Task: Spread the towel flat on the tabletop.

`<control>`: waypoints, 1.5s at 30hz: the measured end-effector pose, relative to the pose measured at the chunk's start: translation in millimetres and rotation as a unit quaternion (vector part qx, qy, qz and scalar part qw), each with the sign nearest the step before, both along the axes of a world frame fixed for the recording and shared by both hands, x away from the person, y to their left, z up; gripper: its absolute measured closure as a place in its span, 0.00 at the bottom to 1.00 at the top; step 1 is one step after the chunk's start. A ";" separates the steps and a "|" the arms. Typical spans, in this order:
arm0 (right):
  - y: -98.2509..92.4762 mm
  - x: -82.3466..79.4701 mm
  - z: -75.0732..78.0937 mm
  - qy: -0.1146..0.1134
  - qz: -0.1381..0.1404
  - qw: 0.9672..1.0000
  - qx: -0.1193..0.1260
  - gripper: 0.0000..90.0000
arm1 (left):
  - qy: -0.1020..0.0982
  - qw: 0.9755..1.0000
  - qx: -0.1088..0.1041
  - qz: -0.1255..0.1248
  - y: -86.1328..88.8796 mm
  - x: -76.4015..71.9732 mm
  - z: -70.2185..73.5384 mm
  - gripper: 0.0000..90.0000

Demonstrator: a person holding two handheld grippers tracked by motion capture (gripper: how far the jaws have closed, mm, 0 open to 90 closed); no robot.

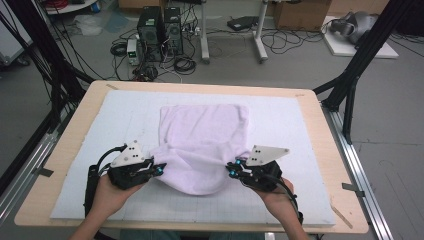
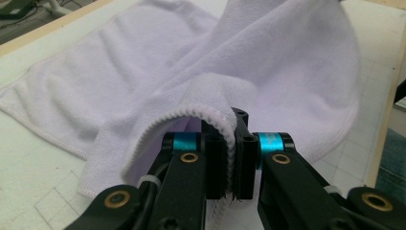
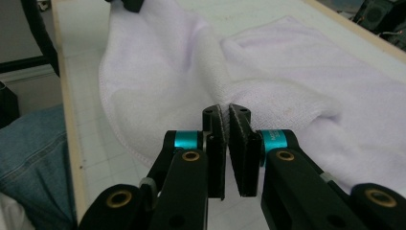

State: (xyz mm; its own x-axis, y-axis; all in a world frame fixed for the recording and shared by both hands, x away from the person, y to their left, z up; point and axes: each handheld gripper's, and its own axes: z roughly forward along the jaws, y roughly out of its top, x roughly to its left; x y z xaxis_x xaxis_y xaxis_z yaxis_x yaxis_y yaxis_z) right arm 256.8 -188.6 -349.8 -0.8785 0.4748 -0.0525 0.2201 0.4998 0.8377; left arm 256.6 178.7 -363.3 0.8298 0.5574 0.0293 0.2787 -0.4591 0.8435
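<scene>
A pale lilac towel (image 1: 202,132) lies on the white mat, its far half flat and its near half lifted. My left gripper (image 1: 159,170) holds the near left corner, and my right gripper (image 1: 231,171) holds the near right corner. The near edge sags in a curve between them. In the left gripper view the jaws (image 2: 233,158) are shut on the towel's (image 2: 268,72) stitched hem. In the right gripper view the jaws (image 3: 226,143) pinch a thin edge of the towel (image 3: 297,72), which runs away toward the other gripper (image 3: 129,4).
The white gridded mat (image 1: 290,130) covers most of the wooden table (image 1: 75,130). Black frame struts (image 1: 350,85) rise at both sides. Computer towers (image 1: 160,32) and cables stand on the floor beyond. The person's jeans-clad leg (image 3: 33,153) is beside the table's near edge.
</scene>
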 end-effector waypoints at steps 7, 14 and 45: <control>30.3 35.5 -4.5 0.026 0.013 0.999 -0.044 0.94 | 0.037 0.999 0.017 0.035 12.8 15.6 -28.6 0.95; 77.4 89.7 -41.7 0.067 0.002 0.996 -0.066 0.94 | 0.054 0.994 0.009 0.090 26.9 32.6 -44.4 0.73; 65.9 105.3 -74.6 0.051 -0.065 0.992 -0.091 0.82 | 0.083 0.988 0.072 0.113 12.0 68.4 -68.9 0.85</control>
